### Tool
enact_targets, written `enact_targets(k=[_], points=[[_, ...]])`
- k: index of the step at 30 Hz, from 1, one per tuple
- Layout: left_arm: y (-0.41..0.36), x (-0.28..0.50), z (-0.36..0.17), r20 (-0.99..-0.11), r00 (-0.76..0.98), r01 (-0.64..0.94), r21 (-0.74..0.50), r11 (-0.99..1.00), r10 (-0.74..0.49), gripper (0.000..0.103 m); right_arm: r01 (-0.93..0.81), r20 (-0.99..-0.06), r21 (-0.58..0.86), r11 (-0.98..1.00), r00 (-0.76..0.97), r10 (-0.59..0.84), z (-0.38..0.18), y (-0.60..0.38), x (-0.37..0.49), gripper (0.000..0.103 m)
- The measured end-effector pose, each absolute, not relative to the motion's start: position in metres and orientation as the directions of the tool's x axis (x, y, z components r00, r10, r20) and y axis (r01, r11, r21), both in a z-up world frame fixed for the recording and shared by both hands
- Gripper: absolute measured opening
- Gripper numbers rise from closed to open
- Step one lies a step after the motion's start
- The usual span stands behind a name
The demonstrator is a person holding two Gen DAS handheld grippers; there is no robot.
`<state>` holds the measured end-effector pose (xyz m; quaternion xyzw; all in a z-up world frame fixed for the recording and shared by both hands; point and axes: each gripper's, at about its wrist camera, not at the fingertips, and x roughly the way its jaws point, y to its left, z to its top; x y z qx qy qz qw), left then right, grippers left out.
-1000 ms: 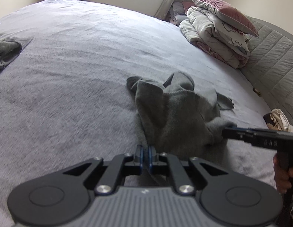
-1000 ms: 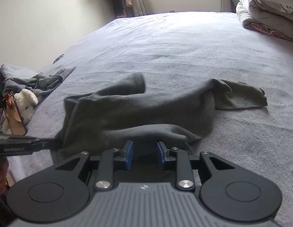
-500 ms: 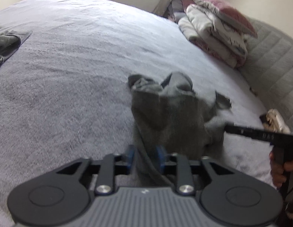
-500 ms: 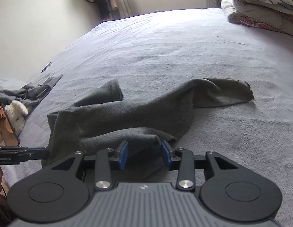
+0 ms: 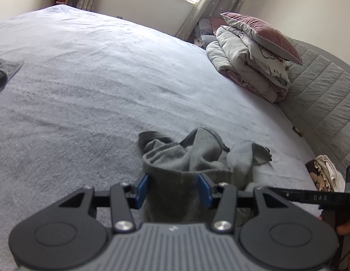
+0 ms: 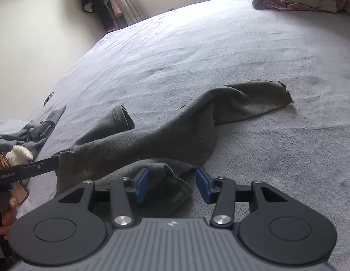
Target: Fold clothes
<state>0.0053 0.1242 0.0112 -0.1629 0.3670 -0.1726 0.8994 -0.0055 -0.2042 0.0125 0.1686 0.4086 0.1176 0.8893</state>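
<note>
A dark grey garment point(image 5: 197, 155) lies crumpled on the pale grey bed point(image 5: 107, 90). In the right wrist view it stretches away as a long band point(image 6: 165, 133) with a cuffed end at the left. My left gripper point(image 5: 173, 188) sits at the garment's near edge; its jaws are opening, and cloth lies loose between the blue pads. My right gripper point(image 6: 172, 186) is also opening over a folded near corner, which touches the left pad and leaves a gap at the right pad. Each gripper's finger shows in the other's view: the right one point(image 5: 310, 197), the left one point(image 6: 35, 169).
A stack of folded duvets with a pink pillow point(image 5: 253, 58) sits by the quilted headboard point(image 5: 321, 94). More grey clothes point(image 6: 32, 133) and a white plush toy point(image 6: 18, 155) lie at the bed's left edge. Dark clothes hang by the window point(image 6: 98, 2).
Both sets of jaws have spread from nearly shut to well apart. The garment's near edge, held taut before, now lies slack on the bed. Both grippers have shifted slightly.
</note>
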Motion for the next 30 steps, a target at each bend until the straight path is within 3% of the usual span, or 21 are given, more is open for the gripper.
enact_targets(k=[5,7,9,12,14,15,16,17,23,26,30], points=[[0.125,0.009,0.008,-0.603,0.66,0.163,-0.468,0.869,-0.448,0.047,-0.053,-0.687,0.476,0.878,0.601,0.409,0.005,-0.203,-0.003,0.049],[0.125,0.009,0.006,-0.606,0.655,0.158,-0.474,0.866,-0.451,0.04,-0.048,-0.682,0.508,0.86,0.587,0.436,0.002,-0.201,-0.002,0.049],[0.125,0.008,0.005,-0.608,0.654,0.156,-0.473,0.867,-0.449,0.025,-0.053,-0.668,0.524,0.85,0.594,0.449,0.003,-0.199,-0.003,0.049],[0.124,0.005,0.004,-0.609,0.657,0.162,-0.462,0.872,-0.445,0.017,-0.044,-0.633,0.552,0.833,0.628,0.453,0.003,-0.197,-0.004,0.049],[0.123,0.003,0.005,-0.606,0.659,0.169,-0.457,0.873,-0.445,0.012,-0.03,-0.622,0.572,0.819,0.635,0.458,-0.001,-0.194,-0.001,0.042],[0.123,0.002,0.005,-0.604,0.662,0.173,-0.453,0.875,-0.444,0.009,-0.028,-0.618,0.579,0.815,0.638,0.46,-0.002,-0.192,0.0,0.021],[0.123,0.0,0.006,-0.601,0.667,0.176,-0.446,0.878,-0.439,0.008,-0.027,-0.611,0.586,0.81,0.642,0.463,-0.003,-0.191,0.001,0.009],[0.123,-0.001,0.007,-0.598,0.674,0.179,-0.436,0.882,-0.433,0.008,-0.024,-0.603,0.593,0.805,0.65,0.463,-0.003,-0.191,0.002,0.009],[0.121,-0.004,0.013,-0.579,0.689,0.212,-0.414,0.885,-0.436,0.01,-0.031,-0.518,0.618,0.785,0.736,0.436,0.016,-0.2,0.0,0.008],[0.121,-0.003,0.012,-0.58,0.684,0.211,-0.423,0.881,-0.442,0.022,-0.019,-0.491,0.614,0.789,0.773,0.401,0.026,-0.212,-0.002,0.008],[0.118,-0.002,0.011,-0.579,0.677,0.222,-0.429,0.876,-0.455,0.031,0.042,-0.484,0.614,0.788,0.809,0.334,0.035,-0.232,-0.005,0.008]])
